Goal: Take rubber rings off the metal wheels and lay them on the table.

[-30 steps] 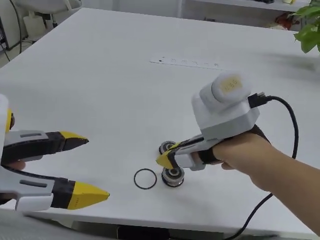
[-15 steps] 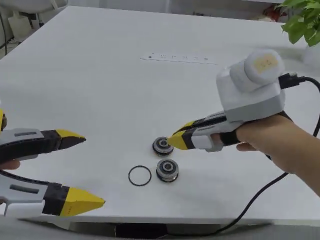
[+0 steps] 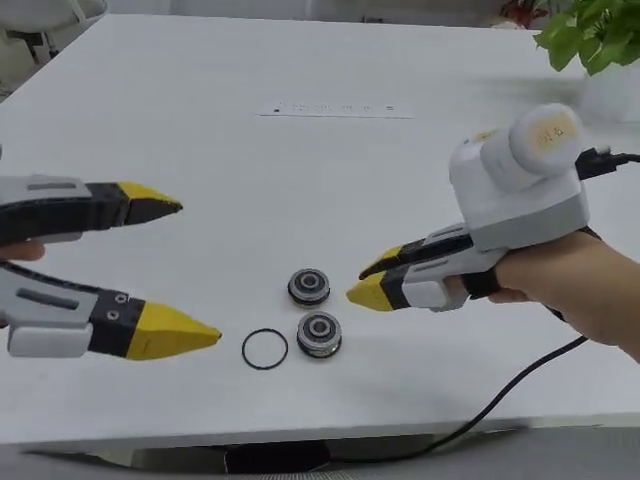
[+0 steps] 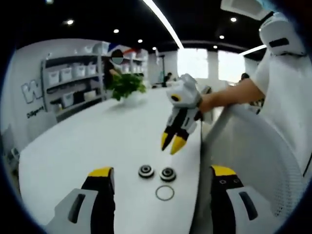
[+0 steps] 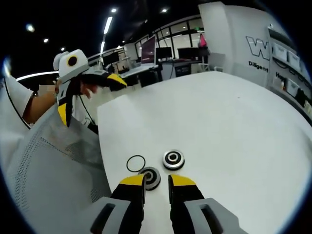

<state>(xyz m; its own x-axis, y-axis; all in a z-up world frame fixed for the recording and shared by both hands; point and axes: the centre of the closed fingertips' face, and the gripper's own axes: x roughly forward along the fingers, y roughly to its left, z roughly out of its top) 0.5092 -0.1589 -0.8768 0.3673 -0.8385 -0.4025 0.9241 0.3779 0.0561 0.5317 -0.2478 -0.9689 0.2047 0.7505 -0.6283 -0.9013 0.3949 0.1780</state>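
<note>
Two metal wheels lie near the table's front edge, one (image 3: 309, 286) just behind the other (image 3: 319, 333). A loose black rubber ring (image 3: 265, 349) lies flat to the left of the nearer wheel. My right gripper (image 3: 358, 284) hovers just right of the wheels, its jaws a narrow gap apart with nothing between them. In the right gripper view the wheels (image 5: 173, 159) (image 5: 150, 176) and ring (image 5: 136, 163) sit just ahead of its tips. My left gripper (image 3: 198, 270) is wide open and empty, left of the ring. The left gripper view shows both wheels (image 4: 146, 171) (image 4: 167, 173) and the ring (image 4: 165, 192).
A pale ruler-like strip (image 3: 335, 109) lies far back on the white table (image 3: 200, 120). A potted plant (image 3: 590, 40) stands at the back right corner. A black cable (image 3: 520, 385) trails from the right gripper over the front edge. A mesh chair back (image 4: 253, 146) is close by.
My right gripper has lifted away from the wheels and drawn back to the right, its tips parting slightly. The left gripper has risen a little. Wheels and ring stay put.
</note>
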